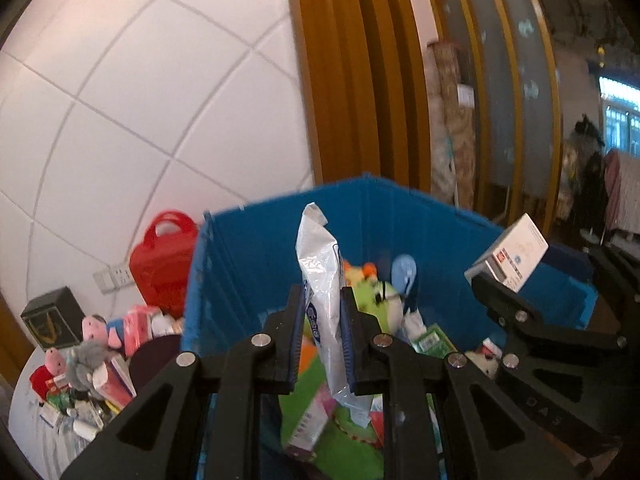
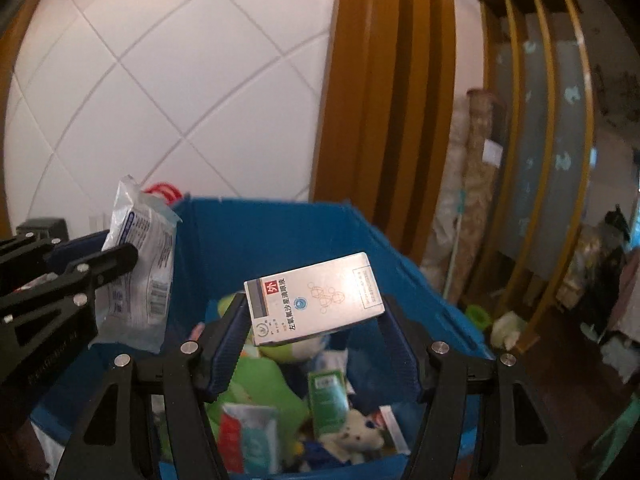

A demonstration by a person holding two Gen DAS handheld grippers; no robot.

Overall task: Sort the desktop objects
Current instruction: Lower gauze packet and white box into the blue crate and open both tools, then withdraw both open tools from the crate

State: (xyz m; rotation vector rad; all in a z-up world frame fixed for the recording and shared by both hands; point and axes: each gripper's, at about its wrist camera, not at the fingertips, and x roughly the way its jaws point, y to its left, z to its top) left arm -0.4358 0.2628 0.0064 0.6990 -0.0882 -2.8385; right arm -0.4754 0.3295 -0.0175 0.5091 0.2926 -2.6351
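Observation:
A blue plastic bin holds plush toys, boxes and packets. My left gripper is shut on a white plastic packet with blue print, held upright above the bin. That packet and the left gripper also show at the left of the right wrist view. My right gripper is shut on a white medicine box with a red square and Chinese text, held flat over the bin. The box and right gripper appear at the right of the left wrist view.
A round white table left of the bin carries a pile of pink plush pigs, a grey plush, small boxes, a black box and a red case. White tiled wall behind, wooden slats and a glass partition to the right.

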